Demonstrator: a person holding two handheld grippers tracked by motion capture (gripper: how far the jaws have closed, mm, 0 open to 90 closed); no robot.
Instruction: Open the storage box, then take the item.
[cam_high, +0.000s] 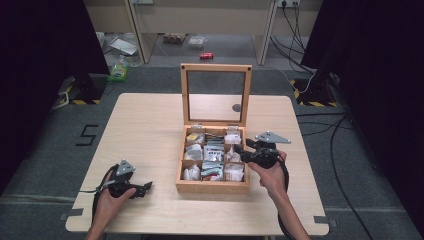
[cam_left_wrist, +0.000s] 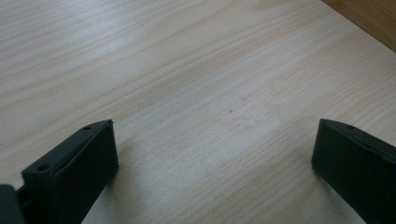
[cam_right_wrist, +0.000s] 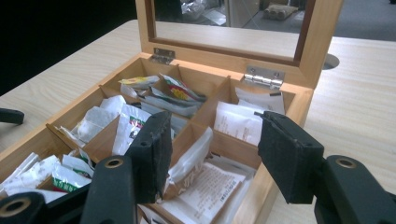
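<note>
Broadly, scene: a person at a pale wooden counter (cam_high: 150, 125) with a gripper in each hand, dark floor and cables around it
Counter: light wood grain, bare on its left half, carrying the box right of centre
Box: a wooden box (cam_high: 212, 187) with nine compartments in three rows, standing on the counter right of its middle; its front wall faces the person
Lid: the glass-paned lid (cam_high: 216, 67) stands upright on two metal hinges at the back edge of the box
Packets: paper and foil packets (cam_right_wrist: 236, 122) fill the compartments, mostly white, some with red and green print; several stick up above the dividers
Right gripper: the right gripper (cam_right_wrist: 212, 149) sits at the right side of the box, held in the right hand (cam_high: 272, 177), reaching over the right-hand compartments
Right fingers: the right fingers (cam_right_wrist: 289, 154) stand partly apart; a white packet (cam_right_wrist: 189, 163) rises in the gap beside the left one, and I cannot tell whether it is touched; nothing is clamped
Left gripper: the left gripper (cam_high: 131, 189) rests low over bare counter near the front left, well apart from the box, held in the left hand (cam_high: 107, 200)
Left fingers: the left fingers (cam_left_wrist: 74, 172) are spread wide, with only counter wood between them
</note>
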